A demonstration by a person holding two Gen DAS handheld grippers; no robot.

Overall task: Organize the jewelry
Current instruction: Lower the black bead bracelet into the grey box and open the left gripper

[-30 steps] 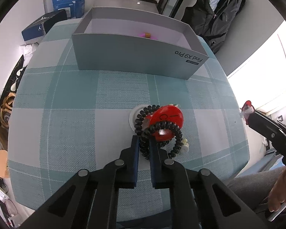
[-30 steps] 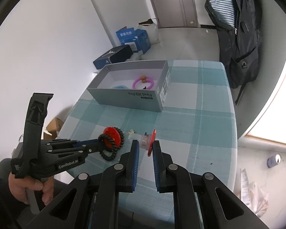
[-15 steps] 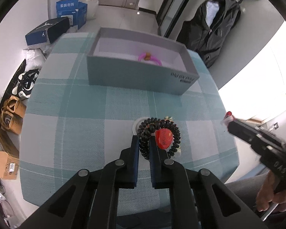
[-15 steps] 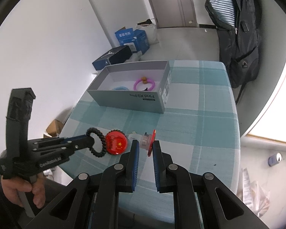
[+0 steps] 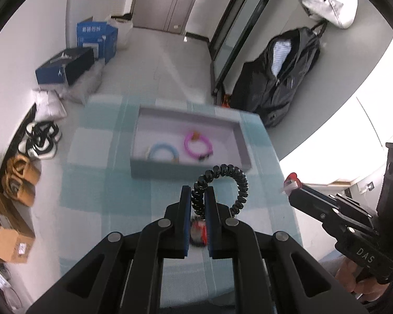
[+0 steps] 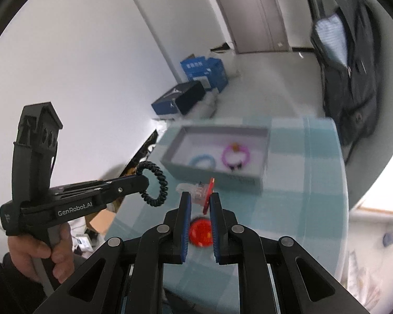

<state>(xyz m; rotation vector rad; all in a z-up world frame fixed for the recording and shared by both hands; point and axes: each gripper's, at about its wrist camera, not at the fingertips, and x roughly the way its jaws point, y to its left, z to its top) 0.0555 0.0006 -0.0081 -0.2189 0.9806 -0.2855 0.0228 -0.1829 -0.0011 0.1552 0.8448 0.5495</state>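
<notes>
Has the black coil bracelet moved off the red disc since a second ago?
Yes. The black coil bracelet is up off the table, held in the left hand-held gripper; the red disc lies below.

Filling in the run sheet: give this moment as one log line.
left gripper: shut on black coil bracelet | right gripper: shut on red-and-clear clip | grey box: pink ring, blue ring
</notes>
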